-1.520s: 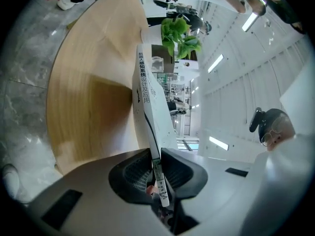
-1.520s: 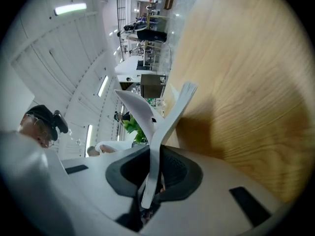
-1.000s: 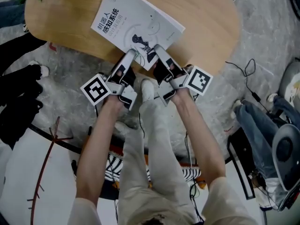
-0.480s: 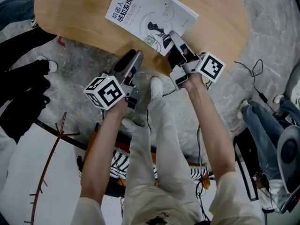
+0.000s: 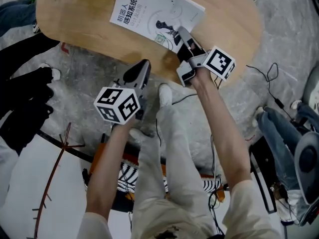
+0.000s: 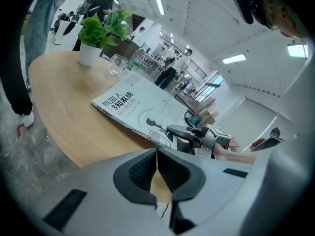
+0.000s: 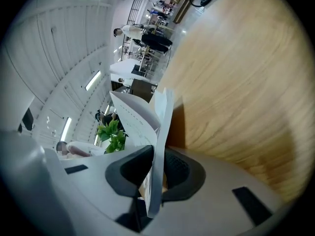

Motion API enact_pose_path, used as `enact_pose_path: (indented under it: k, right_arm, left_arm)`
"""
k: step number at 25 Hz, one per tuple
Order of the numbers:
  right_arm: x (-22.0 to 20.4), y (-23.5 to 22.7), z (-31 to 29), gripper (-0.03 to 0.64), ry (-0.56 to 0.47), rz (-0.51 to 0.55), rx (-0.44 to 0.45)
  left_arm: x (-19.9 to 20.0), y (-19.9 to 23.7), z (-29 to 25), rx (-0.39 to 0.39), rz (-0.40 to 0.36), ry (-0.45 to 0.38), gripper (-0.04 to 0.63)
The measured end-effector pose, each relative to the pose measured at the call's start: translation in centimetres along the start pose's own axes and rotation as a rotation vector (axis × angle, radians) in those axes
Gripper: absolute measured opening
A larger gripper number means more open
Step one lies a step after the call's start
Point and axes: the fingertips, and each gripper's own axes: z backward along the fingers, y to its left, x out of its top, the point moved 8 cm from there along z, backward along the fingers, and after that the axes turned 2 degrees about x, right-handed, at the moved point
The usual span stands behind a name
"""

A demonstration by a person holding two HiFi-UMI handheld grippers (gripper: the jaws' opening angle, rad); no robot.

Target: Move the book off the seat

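The right gripper is pinching pages of the book between its jaws. Only its own view is showing the left gripper with jaws pressing together, empty.

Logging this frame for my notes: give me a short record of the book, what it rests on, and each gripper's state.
book: cover up on the wooden table
right gripper: shut on the book's near edge
left gripper: jaws together, empty, apart from the book
also on table: potted plant, glass
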Motion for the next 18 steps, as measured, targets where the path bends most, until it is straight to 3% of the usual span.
enact_pose_path:
  k: [5,9,14,18]
  right_arm:
    - [0.3,-0.8,0.5,0.072,0.058,0.081,-0.245]
    - [-0.2,-0.2,-0.3,0.112,0.103,0.106,-0.293]
    - [-0.2,0.3,-0.1,0.167,0.220,0.344,-0.476]
    - [-0.4,1.0,0.8,0.167,0.235,0.403,-0.518]
  left_arm:
    - [0.0,-0.5,-0.8,-0.004,-0.044,0.031,0.009]
    - [-0.1,-1.0,-1.0,-0.005,-0.072,0.049,0.009]
    - [0.2,-1.6,-0.9,-0.009,-0.092,0.062,0.009]
    - [0.6,-2.1,-0.5,-0.013,-0.098,0.060,0.009]
